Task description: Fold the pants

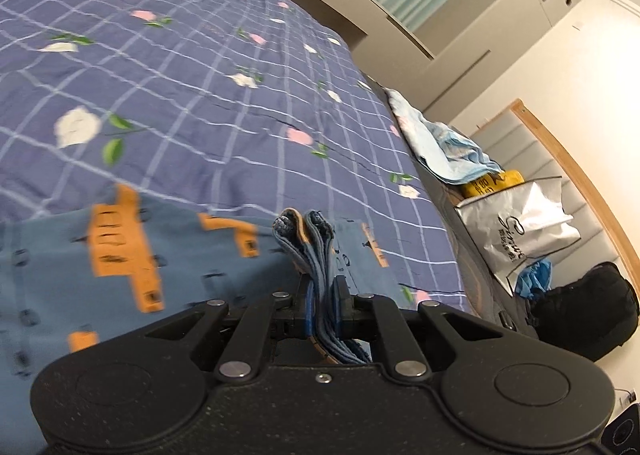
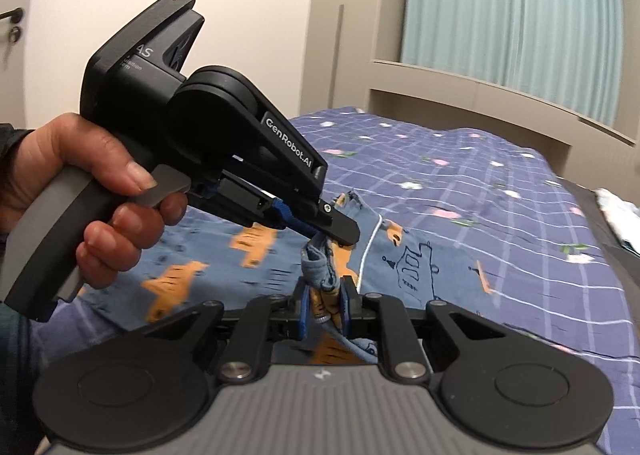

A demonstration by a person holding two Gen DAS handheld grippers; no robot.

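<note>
I find the pants (image 2: 248,255) lying on the bed (image 2: 500,191), both grippers at their near edge, left gripper (image 2: 344,233) beyond the right gripper (image 2: 324,295); bags (image 1: 520,231) apparently sit beside the bed.

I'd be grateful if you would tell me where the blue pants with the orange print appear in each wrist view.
Left wrist view: the pants fill the lower left, a bunched edge clamped in the left gripper.
Right wrist view: they lie across the centre, an edge pinched in the right gripper, the left gripper gripping just above.
Shared landmark: the checked floral bedspread.
</note>
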